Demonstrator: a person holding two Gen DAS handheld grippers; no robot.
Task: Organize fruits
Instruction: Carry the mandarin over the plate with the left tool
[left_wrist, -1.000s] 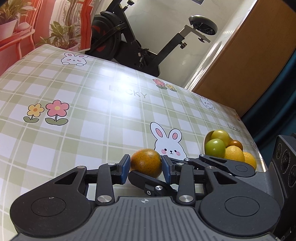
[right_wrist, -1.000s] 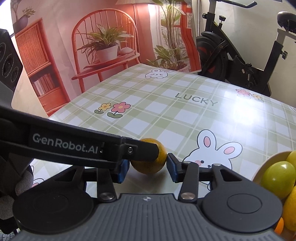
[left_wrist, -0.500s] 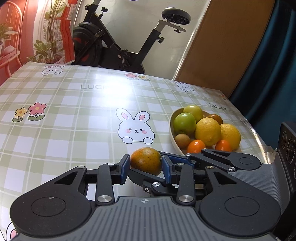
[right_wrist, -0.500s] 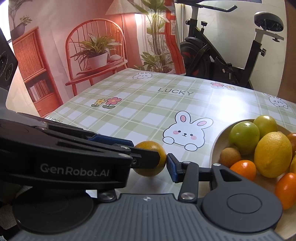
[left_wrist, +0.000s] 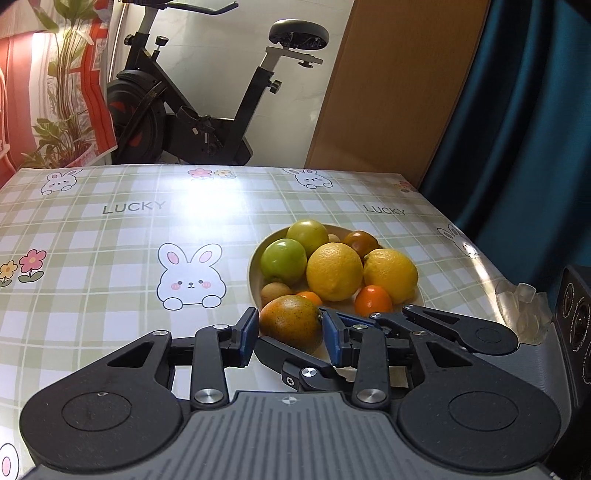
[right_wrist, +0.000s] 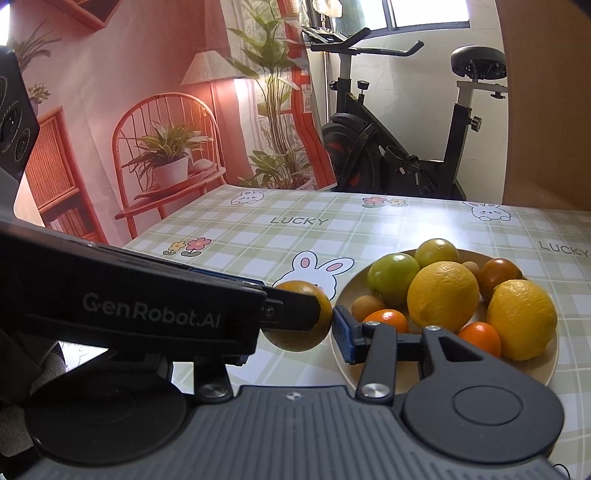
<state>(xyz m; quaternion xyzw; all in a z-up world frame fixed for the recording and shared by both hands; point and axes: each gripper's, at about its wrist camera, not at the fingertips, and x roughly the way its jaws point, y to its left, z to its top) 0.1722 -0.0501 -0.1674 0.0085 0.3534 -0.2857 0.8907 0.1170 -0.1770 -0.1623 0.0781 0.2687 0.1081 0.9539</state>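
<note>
We pinch the orange-green fruit (left_wrist: 291, 325) in the left gripper (left_wrist: 290, 334) — the right gripper (right_wrist: 325, 325), spread, crowds it — just short of the bowl (left_wrist: 255, 266) ahead; released early, it could roll across the surface (left_wrist: 110, 258).

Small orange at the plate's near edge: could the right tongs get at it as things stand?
Probably not. The right tongs already straddle the mottled orange, which the left tongs grip too. The small orange lies just past the right fingertip, otherwise unblocked.
</note>
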